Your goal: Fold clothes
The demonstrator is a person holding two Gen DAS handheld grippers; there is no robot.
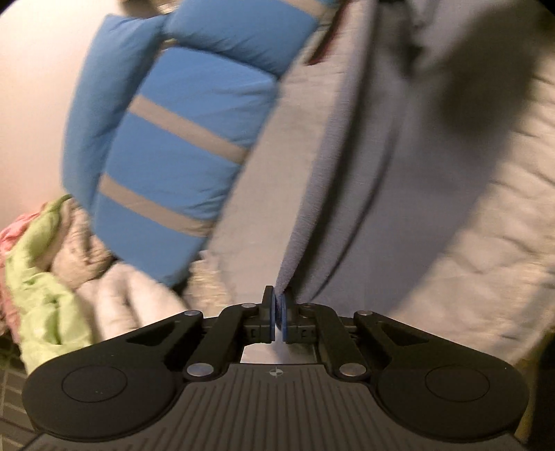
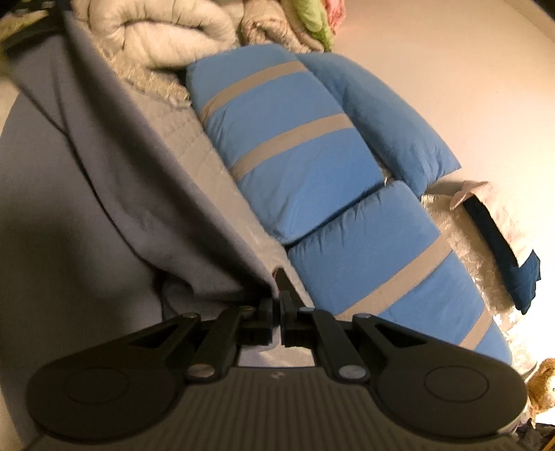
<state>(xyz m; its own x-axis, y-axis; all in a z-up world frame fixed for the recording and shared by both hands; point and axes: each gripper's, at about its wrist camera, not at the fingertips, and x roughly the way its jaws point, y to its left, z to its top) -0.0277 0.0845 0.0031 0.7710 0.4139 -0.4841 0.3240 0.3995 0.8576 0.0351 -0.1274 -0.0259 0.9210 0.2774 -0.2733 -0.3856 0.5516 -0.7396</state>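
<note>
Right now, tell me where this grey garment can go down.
Little bare room. A quilted strip lies between the grey garment and blue striped cushions. The far end is crowded with a cream blanket and green cloth.

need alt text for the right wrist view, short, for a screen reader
The right gripper, shut, pinches the edge of a grey garment that stretches up and to the left. Beside it on the right lie blue cushions with grey stripes on a pale quilted cover, with cream bedding bundled beyond and a dark blue folded item far right.
</note>
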